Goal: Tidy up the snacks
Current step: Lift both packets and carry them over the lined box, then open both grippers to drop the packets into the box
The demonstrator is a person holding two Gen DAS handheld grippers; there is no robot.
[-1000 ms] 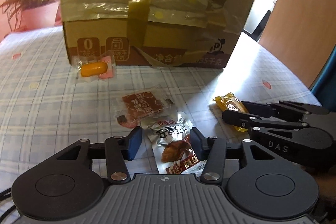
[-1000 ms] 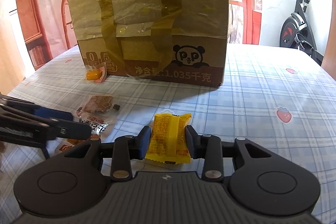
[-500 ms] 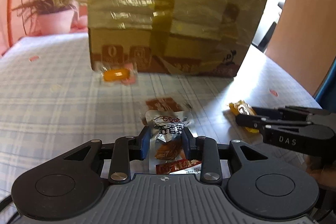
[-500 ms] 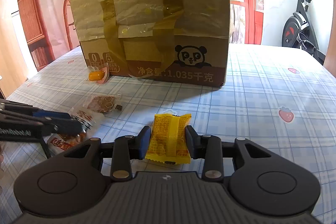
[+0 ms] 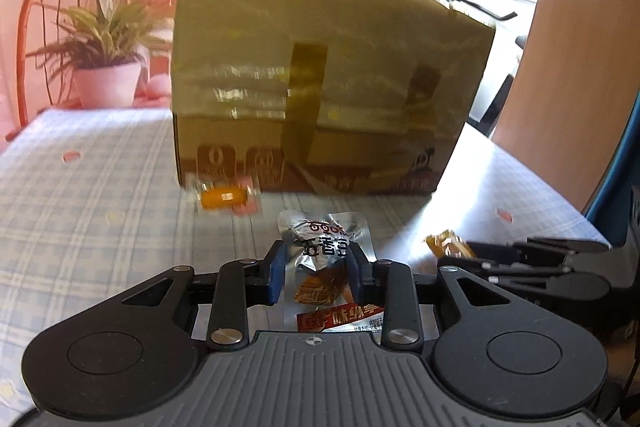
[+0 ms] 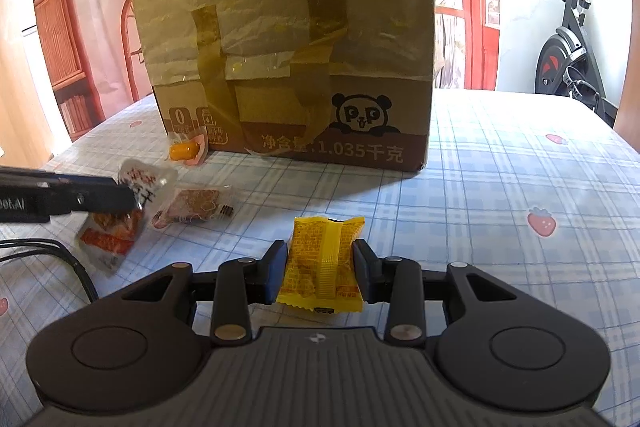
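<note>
Both hand-held grippers grip snacks, left (image 5: pixel 316 273) a silver packet (image 5: pixel 326 247), right (image 6: pixel 320 273) a yellow packet (image 6: pixel 322 263), while two more wait on the table (image 6: pixel 500 195), nothing sorted yet.

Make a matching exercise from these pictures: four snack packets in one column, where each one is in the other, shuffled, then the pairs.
Things:
1. silver packet
2. yellow packet
3. orange sweet in clear wrapper
4. brown square snack in clear wrapper

Places:
A. on the tablecloth, against the foot of the cardboard box
B. clamped in the right gripper
C. lying flat on the tablecloth, apart from the box
D. clamped in the left gripper

Pairs: 1-D, 2-B, 3-A, 4-C
</note>
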